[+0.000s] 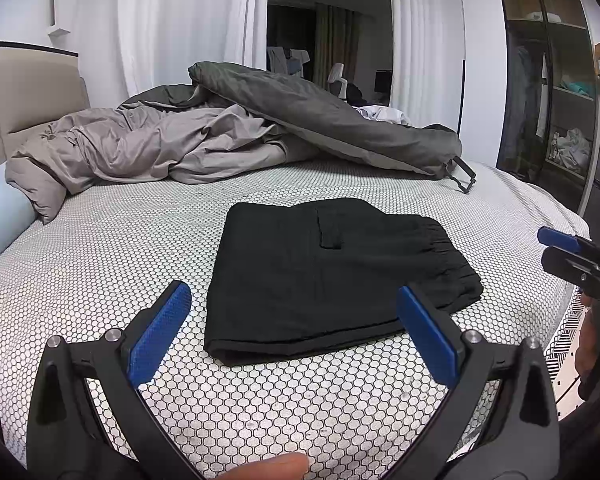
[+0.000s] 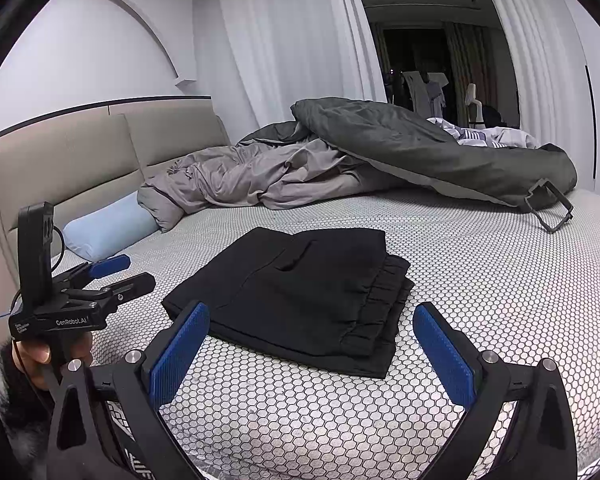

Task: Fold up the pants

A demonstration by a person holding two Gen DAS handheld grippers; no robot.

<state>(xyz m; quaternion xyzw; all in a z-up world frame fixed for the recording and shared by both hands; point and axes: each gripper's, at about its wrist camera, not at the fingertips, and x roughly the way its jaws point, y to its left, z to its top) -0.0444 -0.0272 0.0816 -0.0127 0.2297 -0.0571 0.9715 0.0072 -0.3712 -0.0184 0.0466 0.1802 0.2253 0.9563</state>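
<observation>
Black pants point(image 1: 332, 276) lie folded into a flat rectangle on the honeycomb-patterned bed sheet point(image 1: 140, 240), the elastic waistband at the right. They also show in the right wrist view point(image 2: 300, 300). My left gripper point(image 1: 294, 312) is open and empty, just in front of the pants' near edge. My right gripper point(image 2: 312, 332) is open and empty, held above the sheet before the pants. The left gripper shows at the left in the right wrist view point(image 2: 124, 272); the right gripper shows at the right edge of the left wrist view point(image 1: 556, 246).
A crumpled grey duvet point(image 1: 228, 132) lies across the back of the bed. A light blue pillow point(image 2: 108, 224) leans by the beige headboard point(image 2: 100, 148). A black frame point(image 2: 548, 208) lies on the sheet at the back right. A wardrobe point(image 1: 548, 80) stands right.
</observation>
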